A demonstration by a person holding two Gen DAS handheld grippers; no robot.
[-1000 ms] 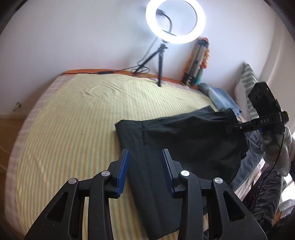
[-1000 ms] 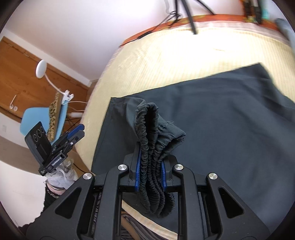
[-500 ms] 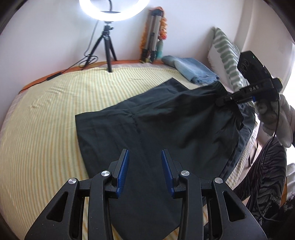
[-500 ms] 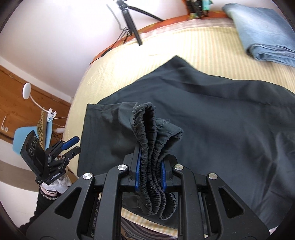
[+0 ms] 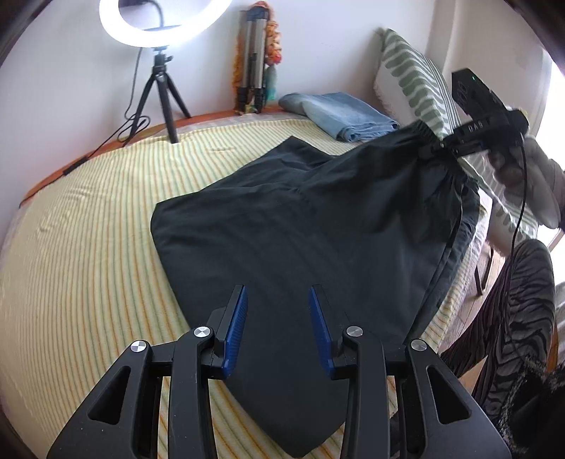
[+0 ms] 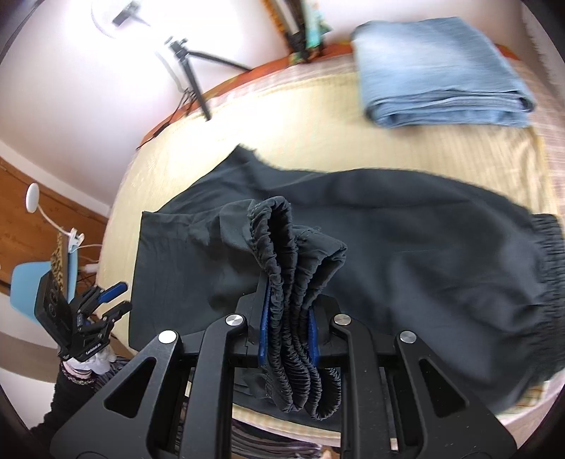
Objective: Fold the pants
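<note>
We have the dark charcoal pants with the gathered elastic waistband (image 5: pixel 303 226) spread across the yellow striped bed cover (image 5: pixel 81 254), legs lying flat, waist end raised off the cover. Compared with a second ago, that waist end has been carried sideways over the bed, and the garment now lies more stretched out, with less slack bunched near the waistband. In our view this is a straightening pull before the first fold, so the folding proper is hardly begun.

Our right gripper (image 6: pixel 289 319) is clamped on the bunched waistband (image 6: pixel 293 268), its blue pads pressing several layers of elastic between them, just as in the earlier views. Our left gripper (image 5: pixel 278 328) hovers above the leg end of the pants with its jaws moderately apart and nothing between them; the cloth shows only beneath the gap. It too has swung round, so the pants now run straight away from it.

Beyond the pants' waist end, a folded pale blue denim garment (image 6: pixel 441 67) lies on the cover, well apart, beside a green patterned pillow (image 5: pixel 413 81). Farther from the pants, a lit ring light on a black tripod (image 5: pixel 159 21) stands at the wall.
</note>
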